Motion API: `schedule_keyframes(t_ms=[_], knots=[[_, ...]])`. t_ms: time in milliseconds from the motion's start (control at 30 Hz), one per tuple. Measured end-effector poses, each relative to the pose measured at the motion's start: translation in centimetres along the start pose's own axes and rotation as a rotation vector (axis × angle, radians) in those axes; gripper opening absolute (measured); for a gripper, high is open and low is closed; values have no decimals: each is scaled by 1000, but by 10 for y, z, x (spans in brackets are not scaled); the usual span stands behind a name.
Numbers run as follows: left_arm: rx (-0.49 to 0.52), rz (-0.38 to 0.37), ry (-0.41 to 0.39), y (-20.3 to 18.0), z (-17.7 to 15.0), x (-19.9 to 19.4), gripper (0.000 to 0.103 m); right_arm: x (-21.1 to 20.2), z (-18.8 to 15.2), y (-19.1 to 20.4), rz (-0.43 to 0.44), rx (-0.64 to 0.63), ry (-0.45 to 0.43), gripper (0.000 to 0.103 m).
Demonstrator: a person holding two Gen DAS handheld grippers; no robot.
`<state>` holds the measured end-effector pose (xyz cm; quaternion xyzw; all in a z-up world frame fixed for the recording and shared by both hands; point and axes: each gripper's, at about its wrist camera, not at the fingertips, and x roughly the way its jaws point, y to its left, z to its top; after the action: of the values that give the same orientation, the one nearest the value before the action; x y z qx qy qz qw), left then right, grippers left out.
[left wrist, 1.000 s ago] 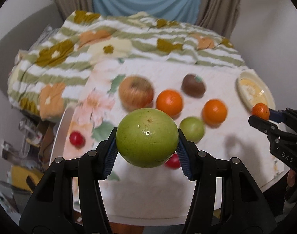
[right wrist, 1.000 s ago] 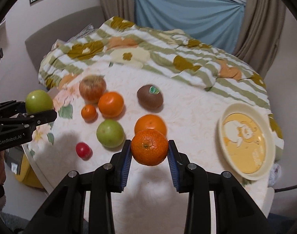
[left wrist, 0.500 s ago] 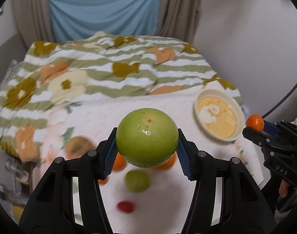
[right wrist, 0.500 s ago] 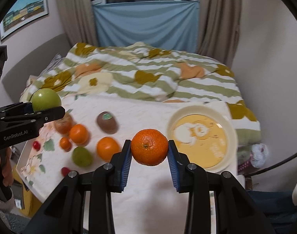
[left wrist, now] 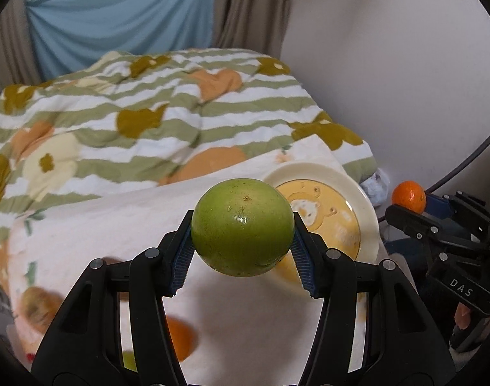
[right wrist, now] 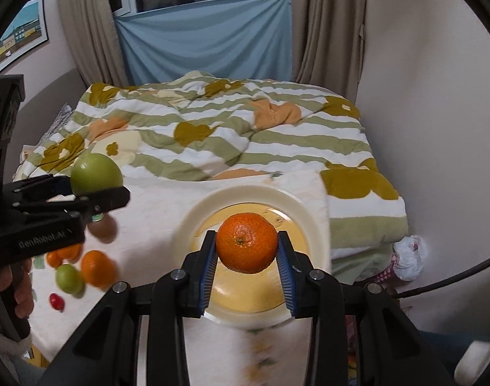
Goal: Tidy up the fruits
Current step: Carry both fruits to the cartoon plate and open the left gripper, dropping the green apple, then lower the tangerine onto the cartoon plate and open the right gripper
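A large green apple (left wrist: 243, 226) sits clamped between the blue pads of my left gripper (left wrist: 243, 241), held in the air above the white cloth beside the cream and yellow plate (left wrist: 368, 222). My right gripper (right wrist: 247, 254) is shut on a small orange mandarin (right wrist: 247, 247), which hangs directly over the plate (right wrist: 193, 222). In the right wrist view the left gripper (right wrist: 94, 189) and its green apple (right wrist: 95, 173) show at the left. In the left wrist view the right gripper (left wrist: 409, 202) and the mandarin (left wrist: 409, 195) show at the right.
Loose fruit lies on the cloth at the left: two oranges (right wrist: 98, 267), a small green apple (right wrist: 68, 278), a brown kiwi (right wrist: 102, 227) and a red cherry tomato (right wrist: 57, 301). A striped flowery quilt (right wrist: 232, 135) covers the bed behind. The wall (right wrist: 421, 96) stands close on the right.
Both grippers have swung to the right with their fruit, away from the loose fruit and toward the plate. The mandarin now hangs over the plate.
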<state>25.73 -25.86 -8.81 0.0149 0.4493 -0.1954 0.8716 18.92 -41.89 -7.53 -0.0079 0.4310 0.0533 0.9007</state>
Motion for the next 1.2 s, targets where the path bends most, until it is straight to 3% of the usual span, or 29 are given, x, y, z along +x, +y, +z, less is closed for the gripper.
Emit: schedule_keyframes(t_ms=[467, 833, 867, 933, 1033, 1200], knots=[[107, -22, 130, -55, 12, 110, 62, 42, 0, -71, -9, 79, 52, 33], [177, -14, 164, -76, 14, 144, 63, 49, -6, -99, -36, 136, 71, 33], [182, -10, 159, -77, 14, 144, 65, 50, -5, -101, -37, 140, 71, 33], [192, 4, 136, -79, 18, 139, 103, 50, -5, -103, -40, 148, 69, 33], [196, 11, 93, -79, 22, 125, 103, 47, -4, -105, -45, 152, 65, 33], [173, 35, 98, -64, 21, 106, 103, 41, -3, -103, -40, 131, 54, 33]])
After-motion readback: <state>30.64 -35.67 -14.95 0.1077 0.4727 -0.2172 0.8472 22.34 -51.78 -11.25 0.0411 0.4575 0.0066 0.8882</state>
